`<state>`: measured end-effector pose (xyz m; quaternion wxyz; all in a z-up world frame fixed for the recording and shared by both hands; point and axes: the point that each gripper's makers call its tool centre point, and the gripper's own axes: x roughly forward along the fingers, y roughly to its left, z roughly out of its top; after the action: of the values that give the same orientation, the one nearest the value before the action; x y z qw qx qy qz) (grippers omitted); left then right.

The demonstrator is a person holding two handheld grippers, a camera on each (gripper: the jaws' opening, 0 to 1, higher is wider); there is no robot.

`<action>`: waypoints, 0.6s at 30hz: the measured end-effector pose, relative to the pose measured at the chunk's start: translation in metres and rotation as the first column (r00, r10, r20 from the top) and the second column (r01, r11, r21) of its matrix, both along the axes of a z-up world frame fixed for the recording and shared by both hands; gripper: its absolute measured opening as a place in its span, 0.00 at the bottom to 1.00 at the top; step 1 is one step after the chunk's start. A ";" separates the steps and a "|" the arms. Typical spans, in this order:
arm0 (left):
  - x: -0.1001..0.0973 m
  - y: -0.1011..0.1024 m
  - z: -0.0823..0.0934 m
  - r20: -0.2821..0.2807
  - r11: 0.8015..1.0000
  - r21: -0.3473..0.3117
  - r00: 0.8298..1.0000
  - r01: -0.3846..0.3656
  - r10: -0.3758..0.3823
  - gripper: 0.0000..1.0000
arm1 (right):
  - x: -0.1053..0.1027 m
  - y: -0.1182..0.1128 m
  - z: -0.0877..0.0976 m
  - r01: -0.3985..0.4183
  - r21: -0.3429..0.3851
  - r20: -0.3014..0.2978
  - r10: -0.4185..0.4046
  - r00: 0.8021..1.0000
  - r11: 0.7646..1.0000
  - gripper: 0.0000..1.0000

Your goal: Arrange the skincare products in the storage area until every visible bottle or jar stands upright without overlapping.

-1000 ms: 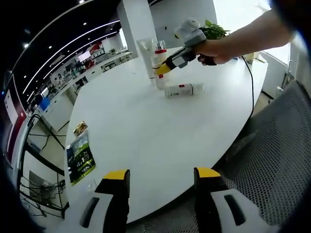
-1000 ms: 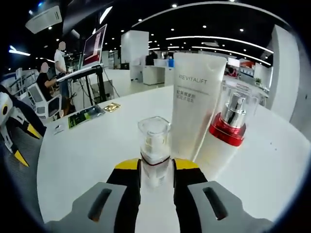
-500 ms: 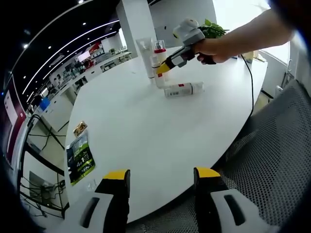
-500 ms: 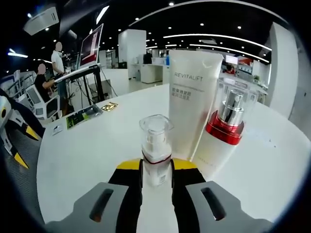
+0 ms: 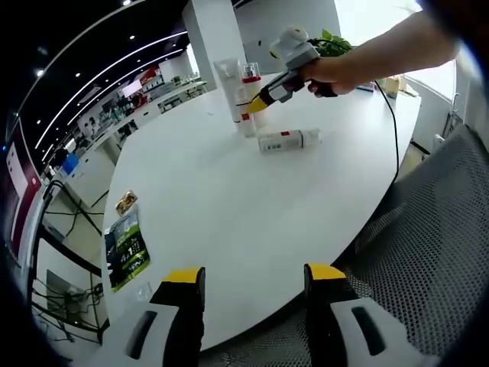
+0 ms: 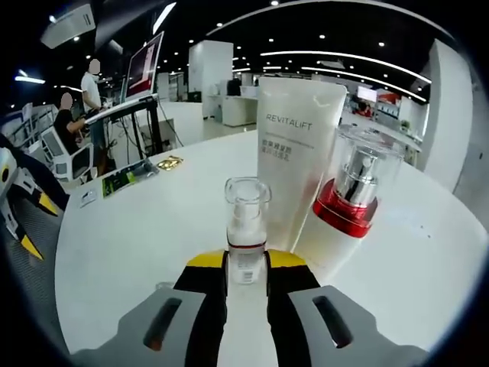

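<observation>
1. My right gripper [image 6: 246, 267] grips a small pump bottle [image 6: 246, 243] with a clear cap. The yellow-tipped jaws are closed on its base, and it stands upright at the centre of the right gripper view.
2. Just behind it, at about one o'clock, a white tube [image 6: 295, 164] lettered "REVITALIFT" stands upright. A red-collared pump bottle [image 6: 348, 200] stands at two o'clock, close against the tube.
3. All three are on a white round table [image 6: 137, 222]. A green leaflet [image 6: 122, 183] lies near its far edge at ten o'clock.
4. In the left gripper view, my left gripper [image 5: 248, 287] hangs with jaws apart and nothing between them, over the table's near rim.
5. At twelve o'clock there, the right gripper [image 5: 258, 104], held in a hand [image 5: 327, 73], meets the standing group. A white bottle [image 5: 289, 140] lies on its side just in front, apart from the others.
6. A mesh chair [image 5: 435, 252] sits at three o'clock, and a potted plant [image 5: 335, 47] is behind the hand.
</observation>
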<state>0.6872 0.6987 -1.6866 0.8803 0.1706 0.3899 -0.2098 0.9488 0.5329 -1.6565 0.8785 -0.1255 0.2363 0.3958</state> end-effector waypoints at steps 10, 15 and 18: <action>-0.001 0.000 -0.002 -0.006 1.000 0.003 1.000 0.002 -0.002 0.53 | -0.001 -0.010 -0.002 0.029 0.007 -0.016 -0.029 0.999 1.000 0.13; -0.001 0.000 -0.002 -0.010 1.000 0.006 1.000 0.004 -0.004 0.53 | -0.002 -0.014 -0.003 0.011 -0.027 -0.006 -0.011 1.000 1.000 0.11; -0.002 0.001 -0.002 -0.011 1.000 0.008 1.000 0.005 -0.005 0.52 | -0.003 -0.011 0.000 -0.008 -0.030 0.009 0.008 1.000 1.000 0.11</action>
<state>0.6856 0.6992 -1.6887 0.8769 0.1739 0.3952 -0.2113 0.9458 0.5224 -1.6567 0.8759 -0.1414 0.2377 0.3953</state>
